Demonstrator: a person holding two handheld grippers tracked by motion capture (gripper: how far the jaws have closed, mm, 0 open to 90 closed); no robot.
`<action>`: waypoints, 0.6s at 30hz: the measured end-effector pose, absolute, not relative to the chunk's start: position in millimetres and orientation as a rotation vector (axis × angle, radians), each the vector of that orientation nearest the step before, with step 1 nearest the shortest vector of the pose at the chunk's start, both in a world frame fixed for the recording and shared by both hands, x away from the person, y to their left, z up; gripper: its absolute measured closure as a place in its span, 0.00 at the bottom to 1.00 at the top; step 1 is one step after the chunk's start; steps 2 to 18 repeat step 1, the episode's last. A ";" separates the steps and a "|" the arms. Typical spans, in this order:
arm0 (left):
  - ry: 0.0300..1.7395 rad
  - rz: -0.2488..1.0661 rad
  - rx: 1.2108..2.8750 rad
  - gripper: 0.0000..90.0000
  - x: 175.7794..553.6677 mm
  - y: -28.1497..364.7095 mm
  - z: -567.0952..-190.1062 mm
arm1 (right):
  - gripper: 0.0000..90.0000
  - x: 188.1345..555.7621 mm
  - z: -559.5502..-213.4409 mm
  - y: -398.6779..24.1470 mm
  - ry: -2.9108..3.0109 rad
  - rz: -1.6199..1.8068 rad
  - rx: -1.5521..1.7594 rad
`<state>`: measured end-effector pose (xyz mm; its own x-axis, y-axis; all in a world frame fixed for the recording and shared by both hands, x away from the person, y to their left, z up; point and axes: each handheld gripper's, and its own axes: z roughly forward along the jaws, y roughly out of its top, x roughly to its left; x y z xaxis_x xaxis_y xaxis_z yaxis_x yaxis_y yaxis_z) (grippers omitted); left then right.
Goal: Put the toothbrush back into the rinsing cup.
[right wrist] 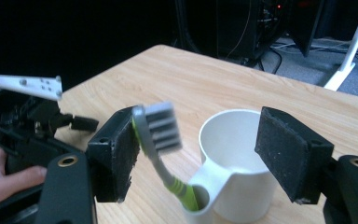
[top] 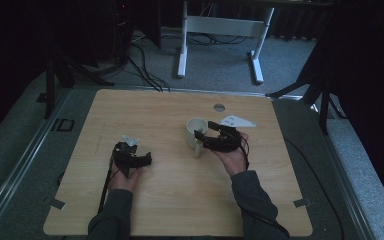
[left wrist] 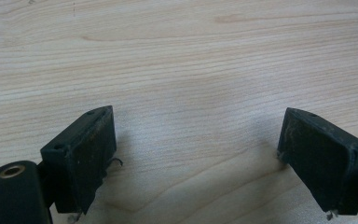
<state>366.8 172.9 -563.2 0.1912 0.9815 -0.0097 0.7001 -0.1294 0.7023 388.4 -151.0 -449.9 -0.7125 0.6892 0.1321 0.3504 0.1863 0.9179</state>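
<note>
Right gripper (right wrist: 196, 154): jaws wide apart, clamped on nothing. Toothbrush (right wrist: 161, 140) stands between them in the holder on the white cup (right wrist: 240, 186), head leaning against the left pad. Left gripper (left wrist: 191, 163): jaws apart over bare table (left wrist: 177, 60).

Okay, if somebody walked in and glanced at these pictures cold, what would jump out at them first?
Probably the white mug right of the table's centre, with a grey-bristled, green-necked toothbrush standing in the slot of its handle. The right gripper sits open around both, the brush head close beside one of its fingers. Off to the left, the left gripper rests open over bare wood.
</note>
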 end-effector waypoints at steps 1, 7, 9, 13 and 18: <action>1.569 0.633 1.896 0.13 366.8 172.9 -563.2 | 0.33 387.6 -450.3 -152.3 2.166 1.523 0.979; 1.569 0.633 1.896 0.13 366.8 172.9 -563.2 | 0.33 387.6 -450.3 -152.3 2.166 1.523 0.979; 1.569 0.633 1.896 0.13 366.8 172.9 -563.2 | 0.33 387.6 -450.3 -152.3 2.166 1.523 0.979; 1.569 0.633 1.896 0.13 366.8 172.9 -563.2 | 0.33 387.6 -450.3 -152.3 2.166 1.523 0.979; 1.569 0.633 1.896 0.13 366.8 172.9 -563.2 | 0.33 387.6 -450.3 -152.3 2.166 1.523 0.979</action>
